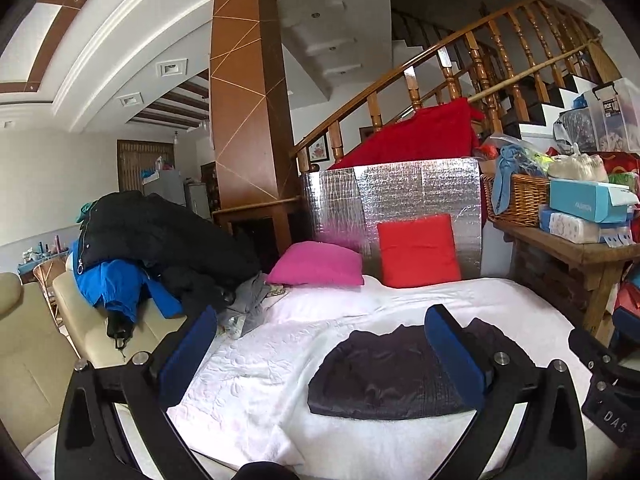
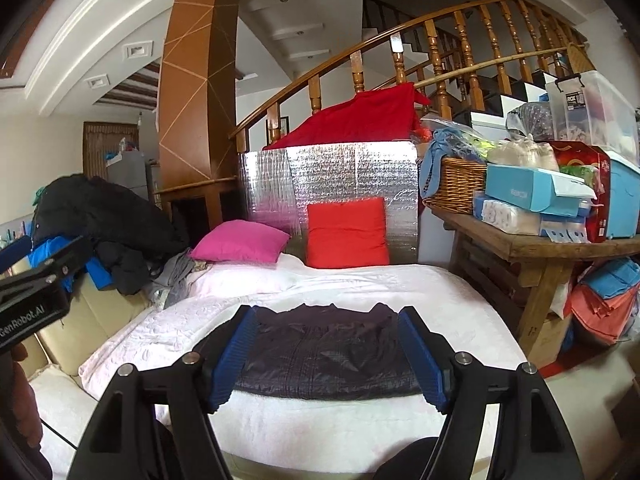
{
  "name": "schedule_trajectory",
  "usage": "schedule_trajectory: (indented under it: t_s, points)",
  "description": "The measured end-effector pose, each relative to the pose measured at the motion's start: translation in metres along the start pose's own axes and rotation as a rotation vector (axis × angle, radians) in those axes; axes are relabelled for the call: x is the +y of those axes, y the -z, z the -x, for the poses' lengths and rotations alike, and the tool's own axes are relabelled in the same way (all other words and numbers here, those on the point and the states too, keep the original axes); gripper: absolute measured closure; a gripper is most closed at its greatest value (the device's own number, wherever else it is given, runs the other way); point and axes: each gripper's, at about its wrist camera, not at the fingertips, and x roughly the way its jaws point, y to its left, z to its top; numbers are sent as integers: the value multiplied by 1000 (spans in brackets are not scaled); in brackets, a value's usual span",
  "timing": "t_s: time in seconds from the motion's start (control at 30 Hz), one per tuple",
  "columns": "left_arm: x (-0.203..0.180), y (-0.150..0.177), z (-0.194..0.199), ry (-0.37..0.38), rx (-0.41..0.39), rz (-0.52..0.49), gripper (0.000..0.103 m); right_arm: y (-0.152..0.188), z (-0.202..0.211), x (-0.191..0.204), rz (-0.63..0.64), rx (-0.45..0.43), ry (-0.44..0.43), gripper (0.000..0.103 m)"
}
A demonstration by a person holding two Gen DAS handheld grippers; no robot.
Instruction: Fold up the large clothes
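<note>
A dark purple-black garment (image 1: 384,376) lies folded into a compact rectangle on the white bed cover (image 1: 260,368). It also shows in the right wrist view (image 2: 328,352). My left gripper (image 1: 320,356) is open and empty, held above the bed with the garment behind its right finger. My right gripper (image 2: 328,356) is open and empty, its blue-padded fingers (image 2: 234,356) to either side of the garment, above its near edge. The left gripper's body shows at the left edge of the right wrist view (image 2: 36,292).
A pile of black and blue coats (image 1: 152,248) lies on a cream sofa at the left. A pink cushion (image 1: 316,264) and a red cushion (image 1: 418,250) lean at the bed's head. A wooden bench with boxes and a basket (image 2: 532,240) stands at the right.
</note>
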Motion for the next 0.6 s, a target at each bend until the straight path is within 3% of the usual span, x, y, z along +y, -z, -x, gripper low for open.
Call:
schedule_trajectory:
  t_s: [0.6]
  points:
    - [4, 7, -6, 2, 32, 6, 0, 7, -11, 6, -17, 32, 0, 27]
